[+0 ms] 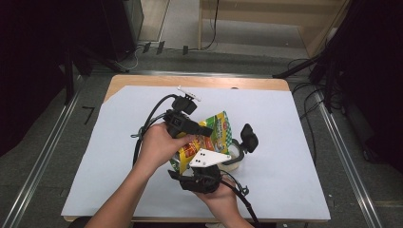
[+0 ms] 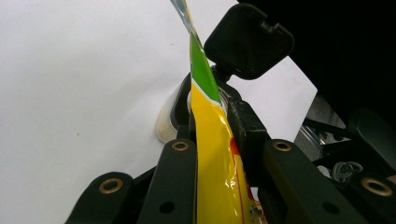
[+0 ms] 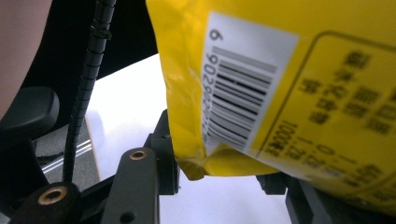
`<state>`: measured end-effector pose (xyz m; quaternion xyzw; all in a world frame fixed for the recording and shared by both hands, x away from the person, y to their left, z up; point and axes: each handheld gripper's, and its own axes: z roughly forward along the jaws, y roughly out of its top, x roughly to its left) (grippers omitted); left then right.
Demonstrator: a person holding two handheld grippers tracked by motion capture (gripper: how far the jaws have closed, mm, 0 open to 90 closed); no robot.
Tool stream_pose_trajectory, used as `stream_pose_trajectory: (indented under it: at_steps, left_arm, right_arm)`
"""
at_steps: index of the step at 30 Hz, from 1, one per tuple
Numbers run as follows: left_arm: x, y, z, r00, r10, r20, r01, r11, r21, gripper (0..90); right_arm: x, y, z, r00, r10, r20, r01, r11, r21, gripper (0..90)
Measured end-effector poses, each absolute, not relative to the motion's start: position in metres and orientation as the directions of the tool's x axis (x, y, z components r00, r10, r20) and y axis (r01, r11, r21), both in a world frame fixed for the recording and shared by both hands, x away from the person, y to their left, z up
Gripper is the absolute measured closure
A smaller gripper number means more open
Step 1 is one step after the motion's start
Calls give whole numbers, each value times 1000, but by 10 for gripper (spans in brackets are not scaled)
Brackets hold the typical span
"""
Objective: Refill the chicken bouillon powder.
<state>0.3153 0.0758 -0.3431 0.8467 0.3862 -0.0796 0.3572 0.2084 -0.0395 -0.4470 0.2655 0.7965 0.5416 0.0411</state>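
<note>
A yellow and green packet [image 1: 215, 129] hangs over the middle of the white sheet. My left gripper [image 1: 209, 131] comes in from the left and is shut on it. In the left gripper view the packet [image 2: 210, 158] stands edge-on, pinched between the jaws of the left gripper [image 2: 208, 109]. A clear jar [image 1: 236, 160] with a black flip lid [image 1: 248, 137] standing up sits just right of the packet. My right gripper [image 1: 223, 166] is below the packet, by the jar. In the right gripper view the packet's barcode corner [image 3: 243, 107] lies between the parted jaws of the right gripper [image 3: 219, 154] and hides their tips.
The white sheet [image 1: 285, 142] covers a wooden table whose far edge [image 1: 199, 81] shows. Metal rails run along both sides. Cables and black stand legs [image 1: 309, 66] lie on the floor beyond the table's far right corner.
</note>
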Motion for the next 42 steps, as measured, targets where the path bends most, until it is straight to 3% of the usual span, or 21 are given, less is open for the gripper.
stream_pose_trajectory:
  at_steps: [10,17,23,42]
  left_arm:
    - [315,75,-342,698,591,-405,701,-446,557,802]
    - [316,79,-341,702,576,-419,698,-440,564,702]
    - [315,80,-338,708,570,-417,691,-440,573,679]
    - [314,80,-338,706,580,-406,691,-442,572,718]
  right_arm:
    - [209,-37,-446,-851,482,211,377,278,884,612]
    - [209,-39,-444,-849,472,237,383,242,891,614]
    - [211,-41,-444,-844,475,248,389,226,893,614]
    - [213,-41,-445,-841,479,251,396,230,889,617]
